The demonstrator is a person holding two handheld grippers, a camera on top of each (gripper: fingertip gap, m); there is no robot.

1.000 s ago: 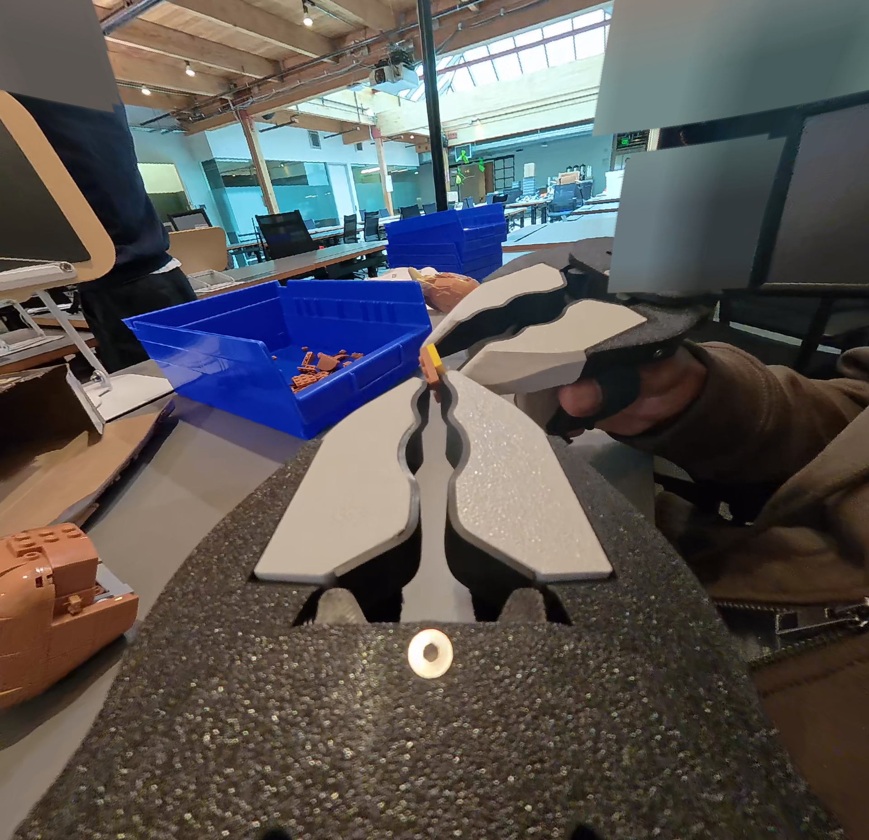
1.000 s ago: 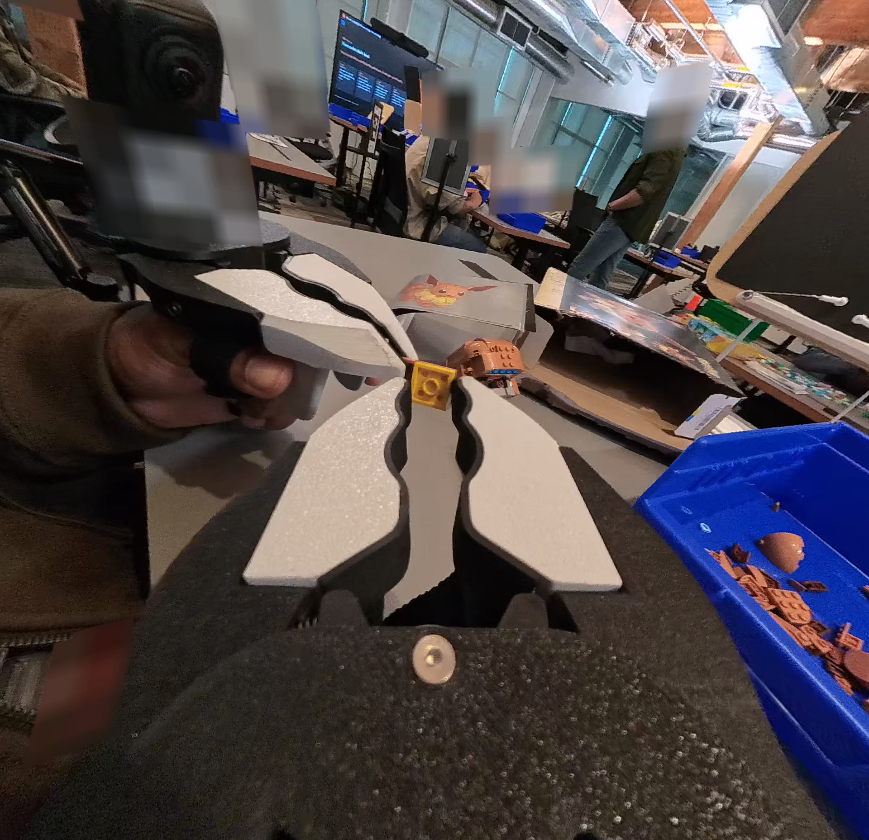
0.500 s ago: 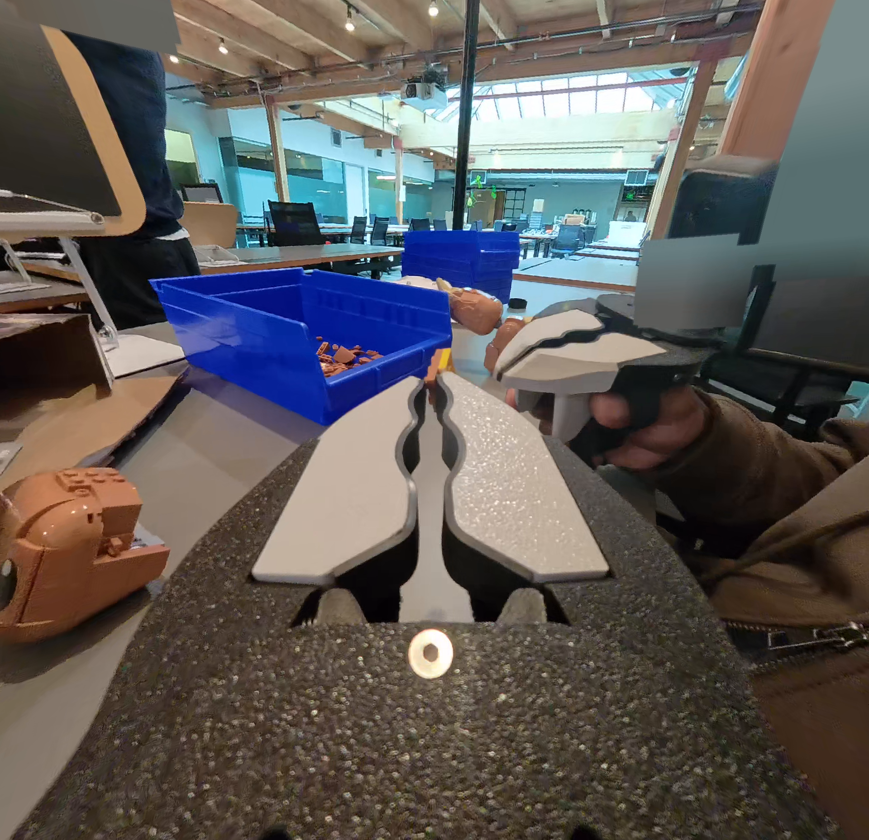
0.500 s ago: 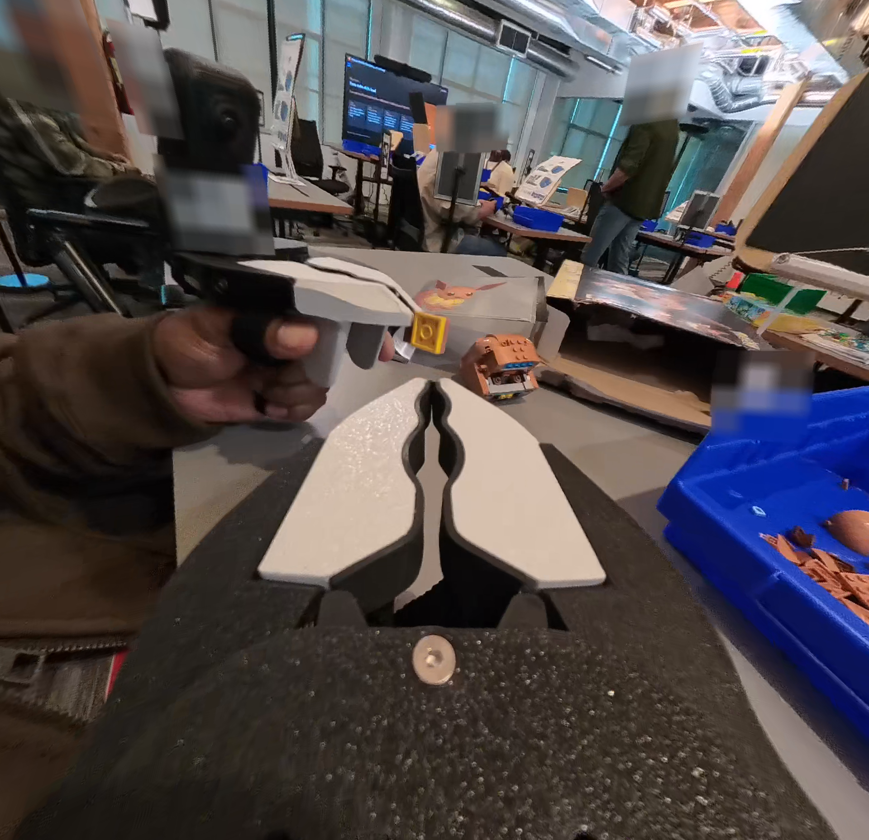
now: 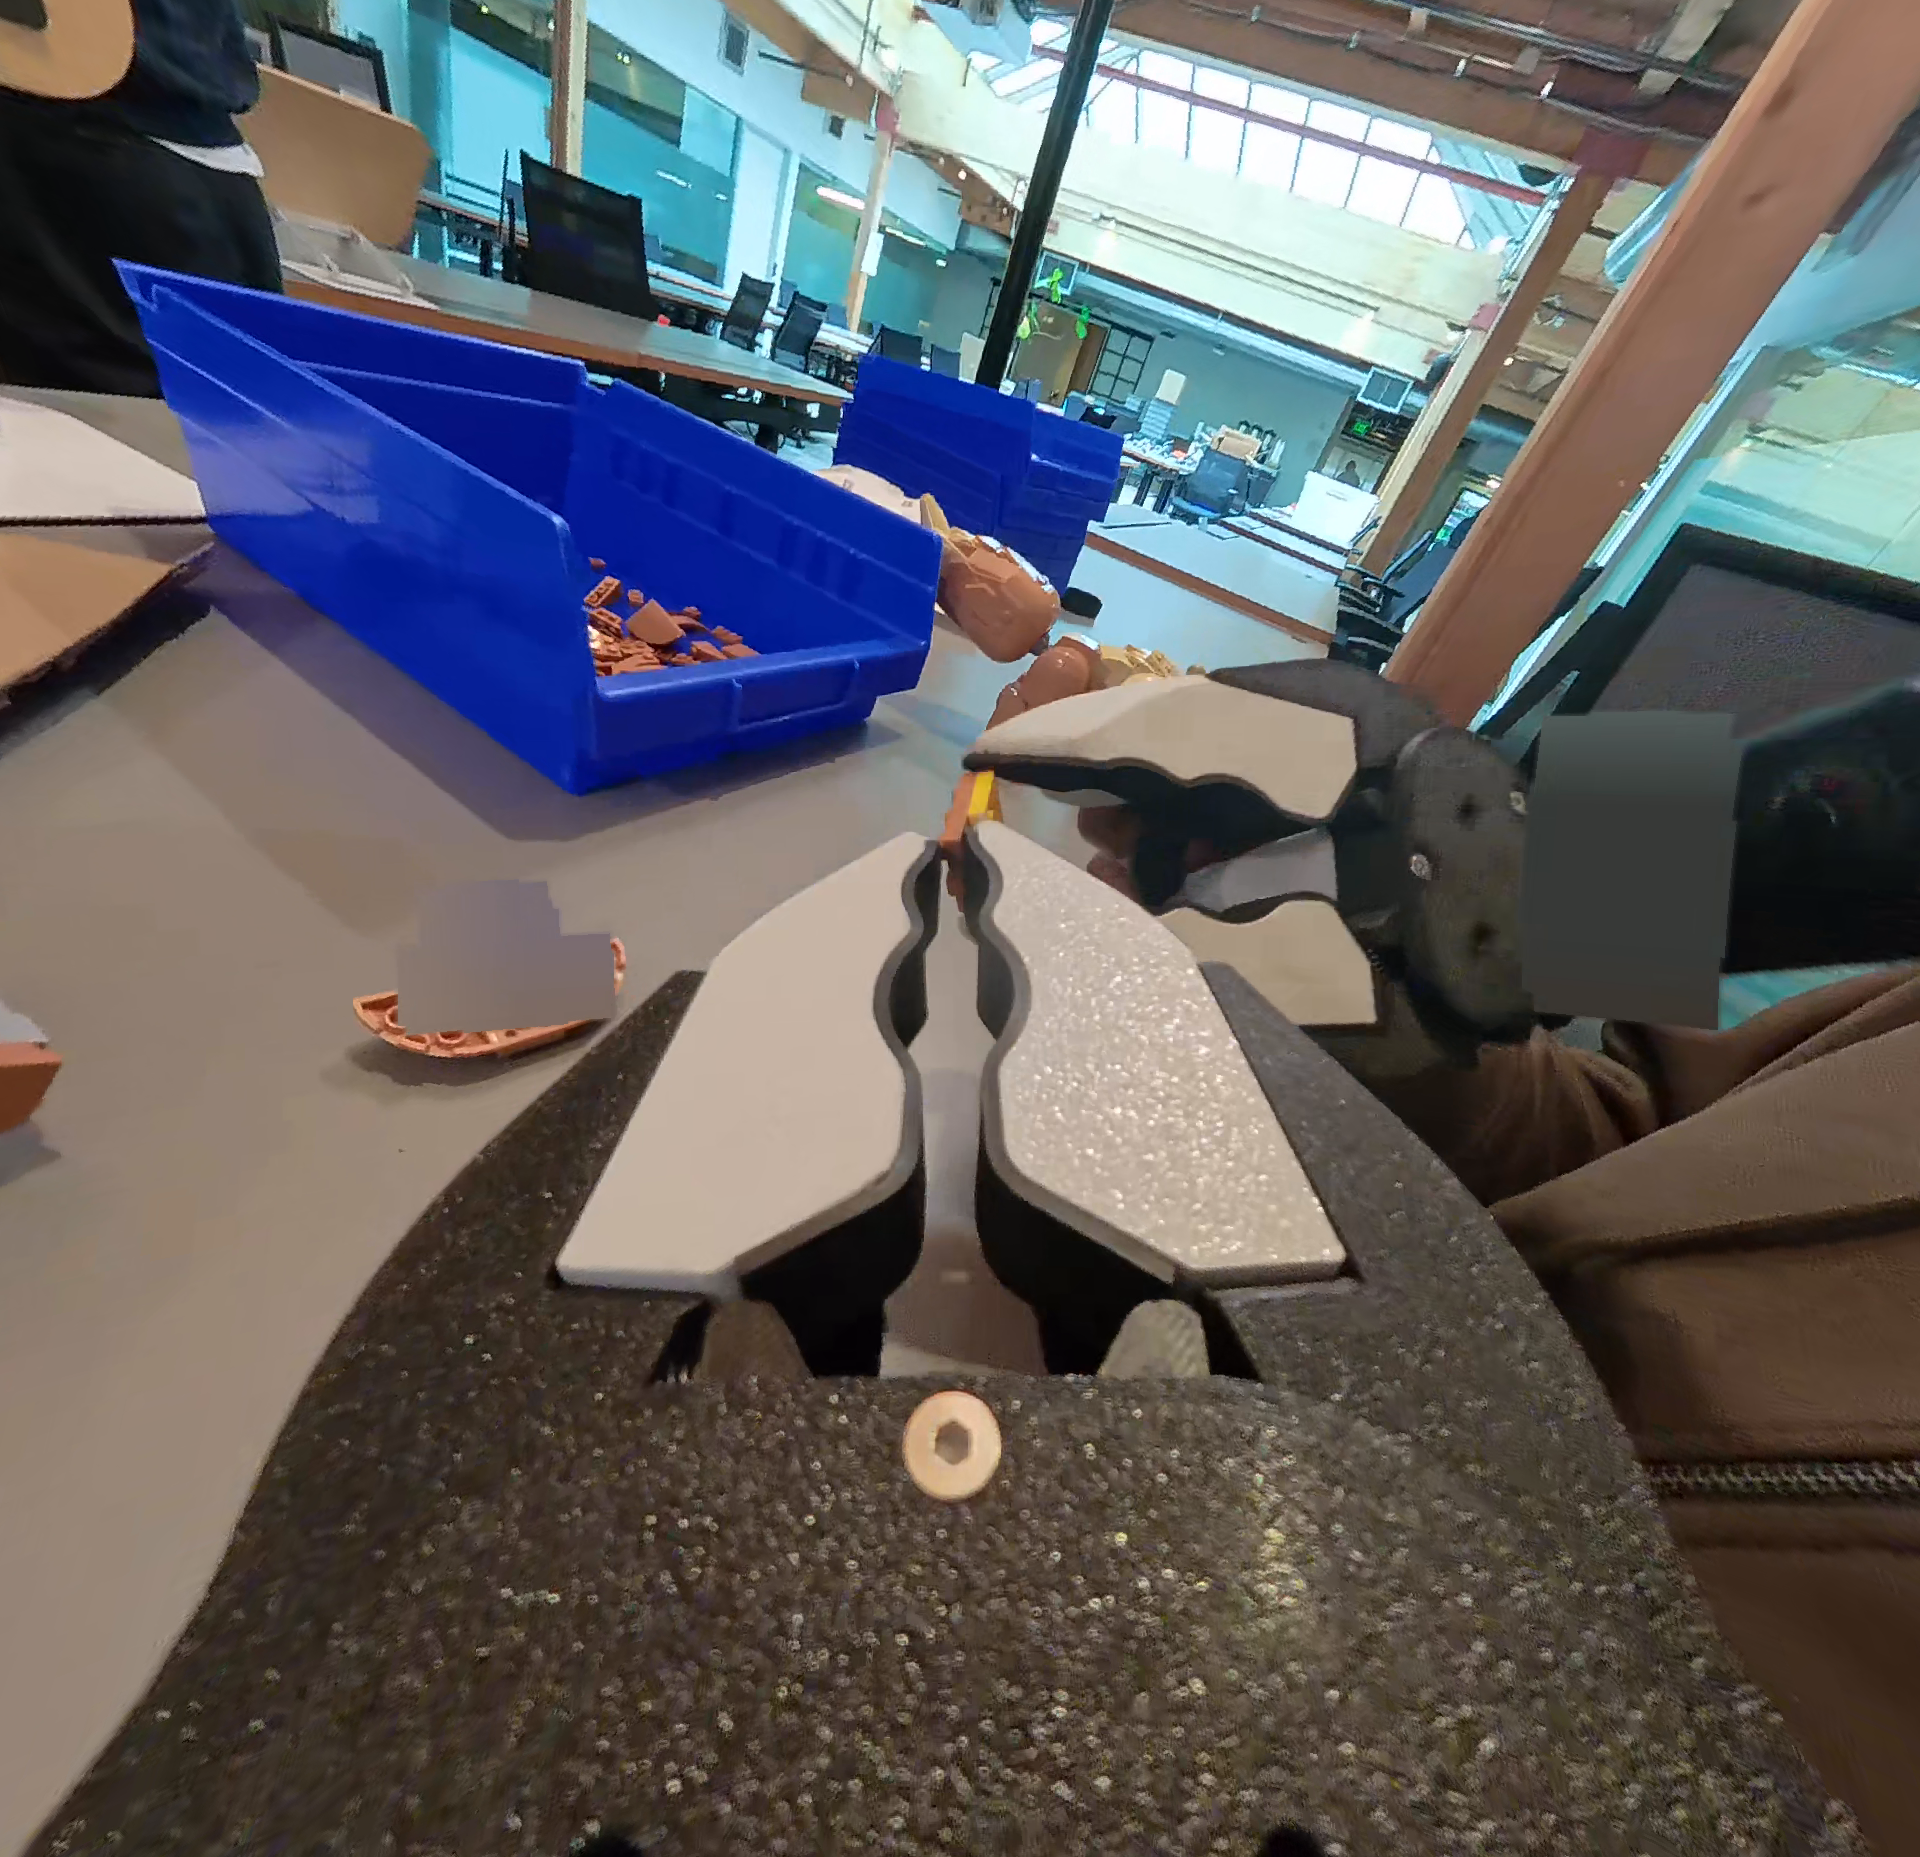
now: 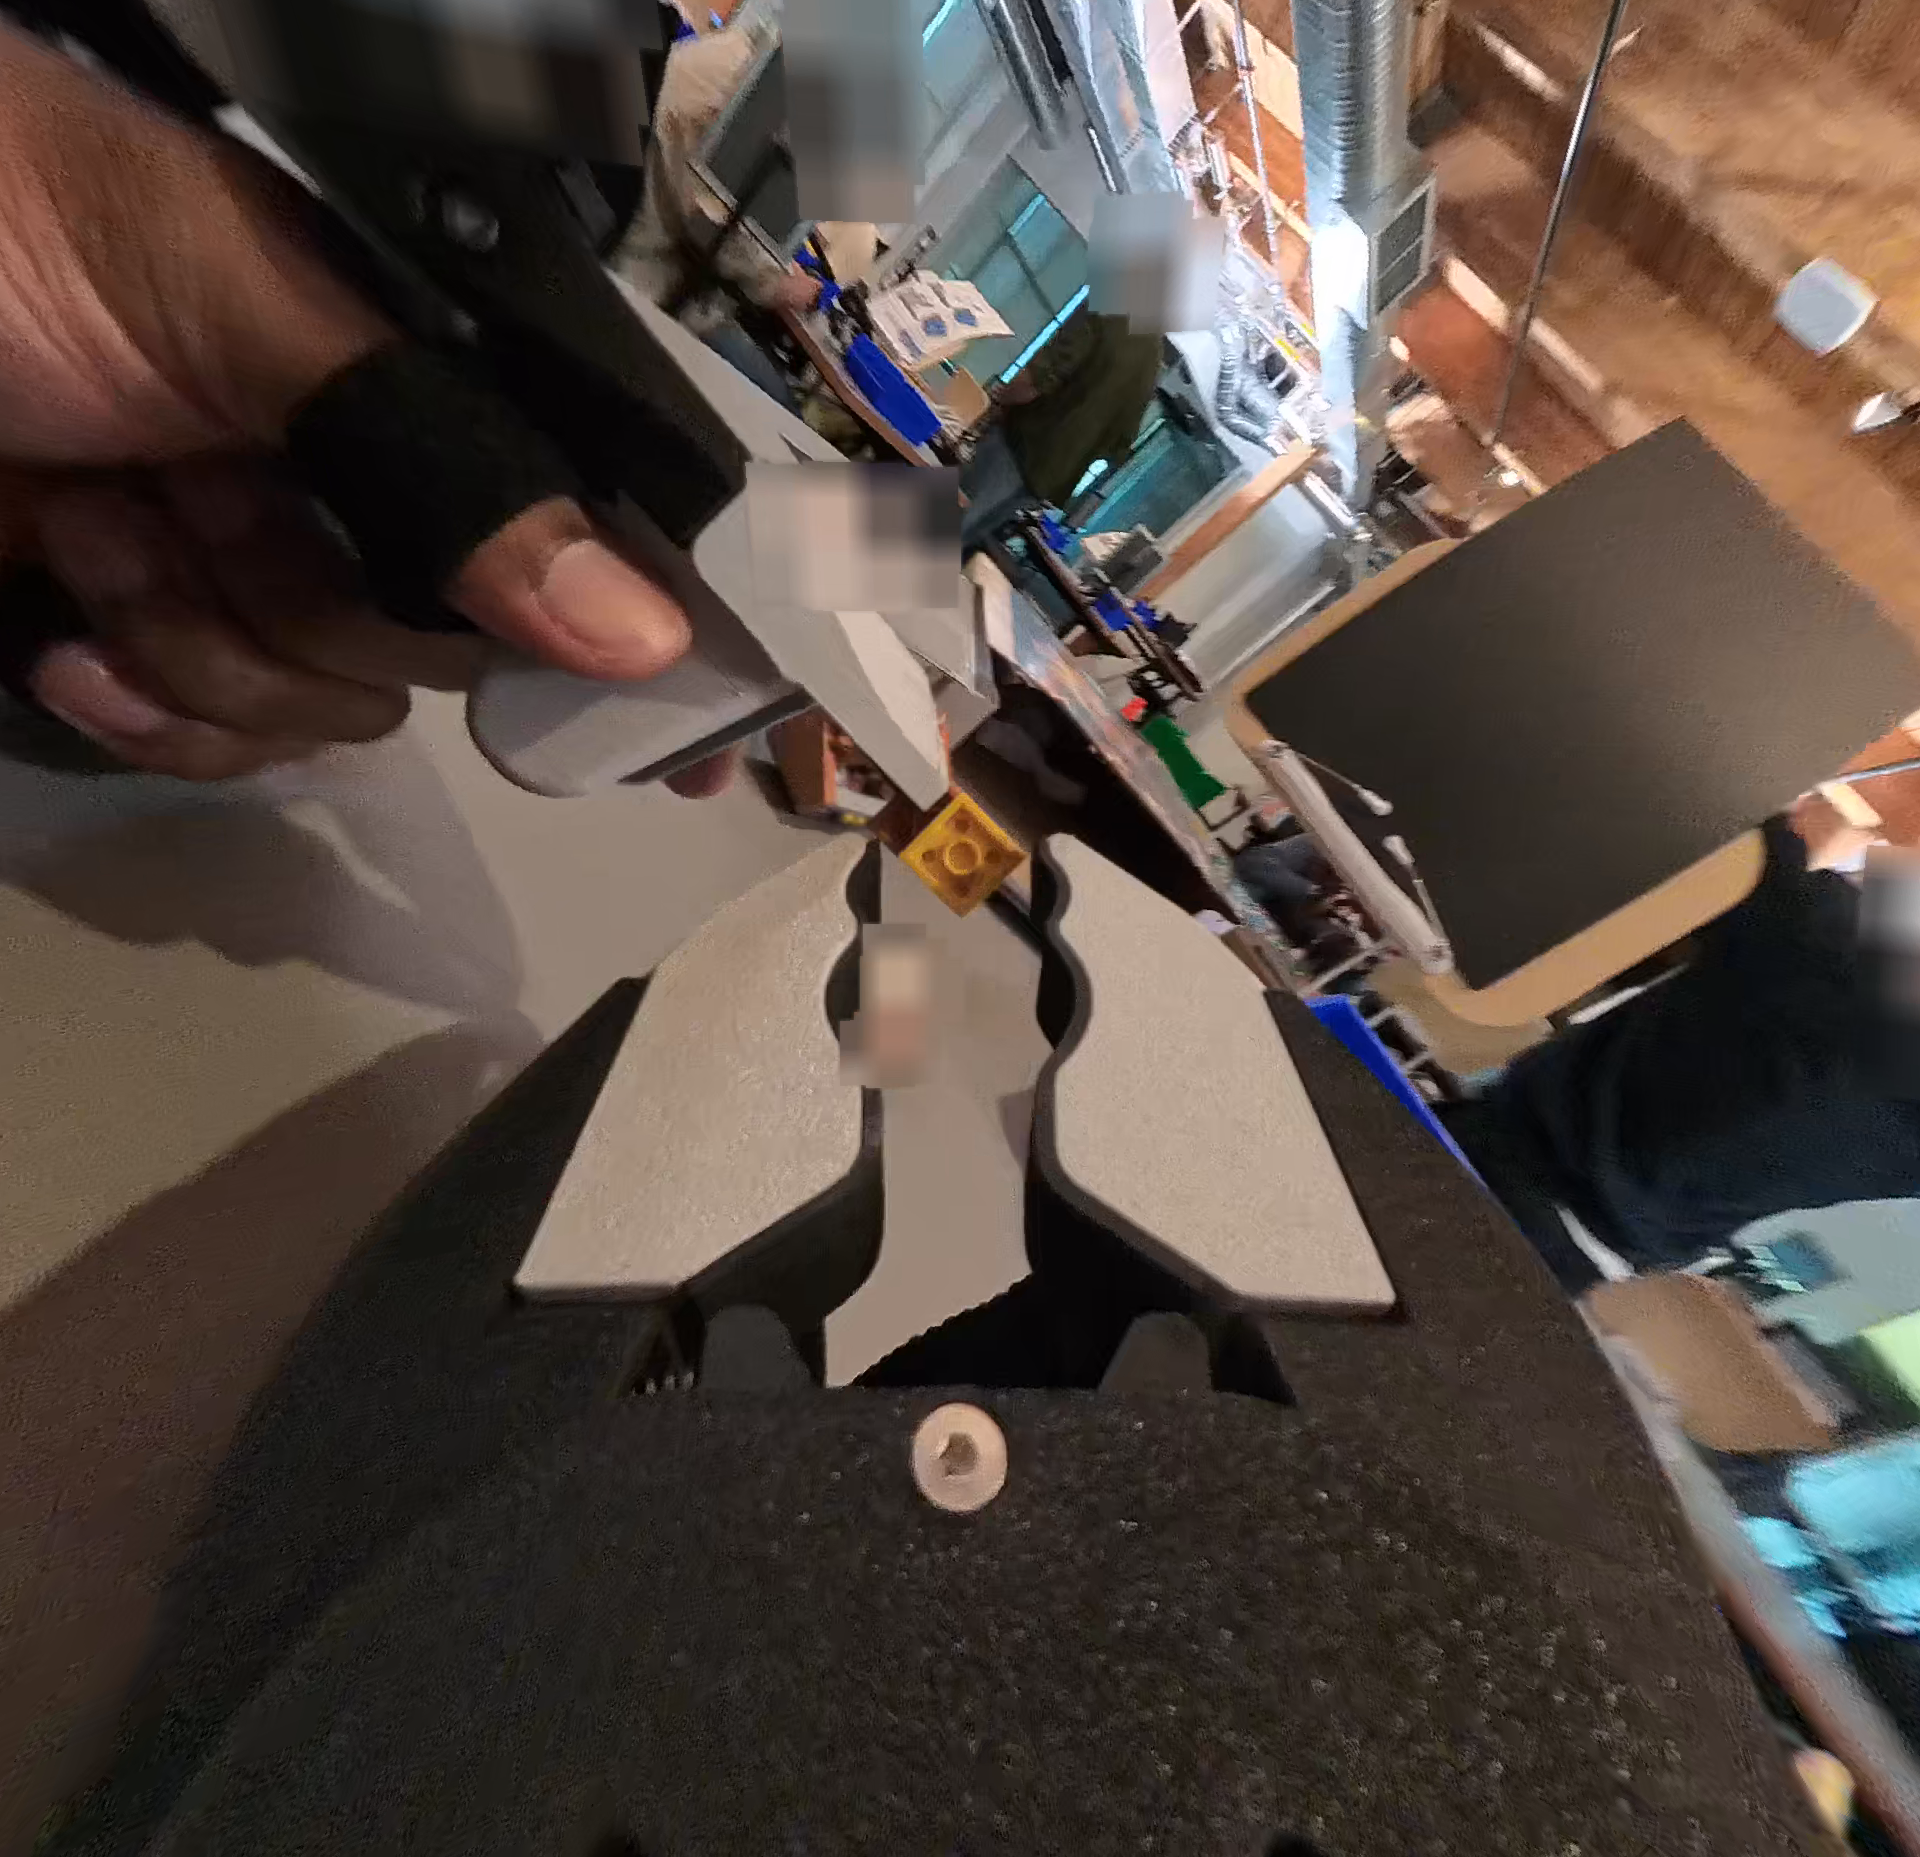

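My left gripper point(image 5: 954, 849) is shut on a small brown piece with a yellow square brick point(image 5: 982, 801) fixed to it, held above the grey table point(image 5: 208, 872). In the right wrist view the yellow brick point(image 6: 961, 857) juts from the left gripper's fingers point(image 6: 883, 695), with the brown piece point(image 6: 899, 820) behind it. My right gripper point(image 6: 956, 851) is open, its fingertips on either side of the yellow brick without clamping it. In the left wrist view its upper finger point(image 5: 1174, 737) reaches in from the right, held by a hand in a brown sleeve.
A blue bin point(image 5: 436, 519) holding several brown pieces point(image 5: 655, 638) stands on the table ahead left. Brown figure parts point(image 5: 997, 602) and stacked blue bins point(image 5: 966, 457) lie behind it. A curved brown piece point(image 5: 468, 1038) lies near left. Cardboard point(image 5: 62, 602) is far left. Only a small space, under 4 cm, lies between the two pairs of fingers.
Half a second ago my right gripper was shut and drawn back from the brick. Now it is open, rolled over and around the yellow brick. My left gripper has tilted down, still holding the piece.
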